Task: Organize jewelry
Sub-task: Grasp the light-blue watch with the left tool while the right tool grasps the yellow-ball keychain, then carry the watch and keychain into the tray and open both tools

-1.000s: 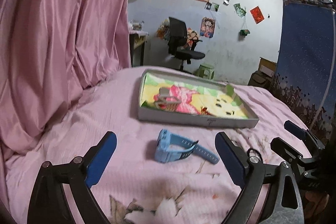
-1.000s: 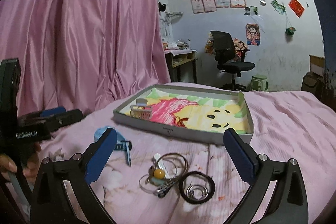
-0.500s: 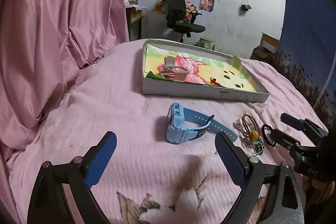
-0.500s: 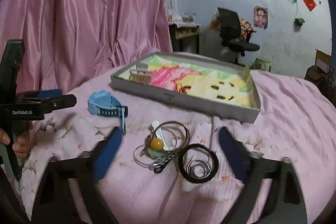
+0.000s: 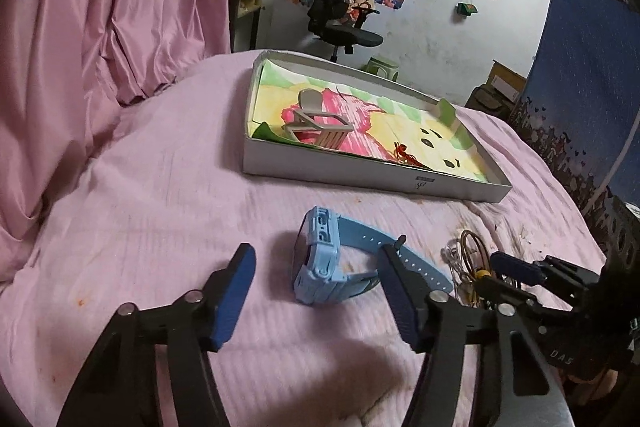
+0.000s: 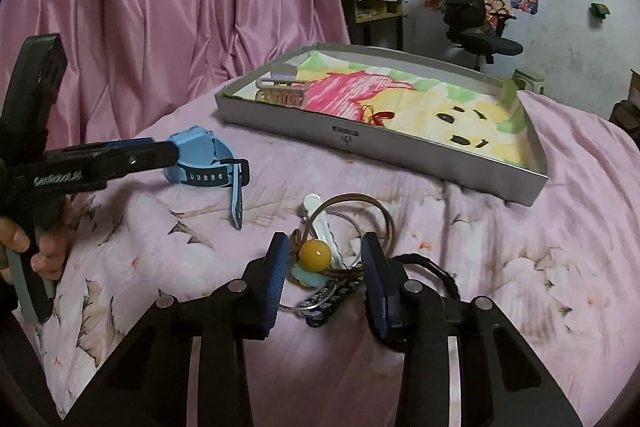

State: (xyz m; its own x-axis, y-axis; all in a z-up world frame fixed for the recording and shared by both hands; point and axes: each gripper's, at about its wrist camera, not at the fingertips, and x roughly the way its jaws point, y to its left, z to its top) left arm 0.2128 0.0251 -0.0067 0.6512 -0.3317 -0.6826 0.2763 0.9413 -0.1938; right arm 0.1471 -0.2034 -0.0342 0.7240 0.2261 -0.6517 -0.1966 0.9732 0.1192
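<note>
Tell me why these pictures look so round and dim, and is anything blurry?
Both views are fisheye: black corners, bent room edges. Left wrist view: dull light, a soft shadow on the pink bedspread below the left gripper; the blue watch is sharp. Right wrist view: the yellow bead is sharp, the bedspread at far right smears.

My left gripper point(image 5: 316, 291) sits low with its jaws spread wide, nothing gripped between them. My right gripper point(image 6: 324, 267) also sits low, jaws parted but narrower. A bare hand point(image 6: 36, 247) grips the left handle.
</note>
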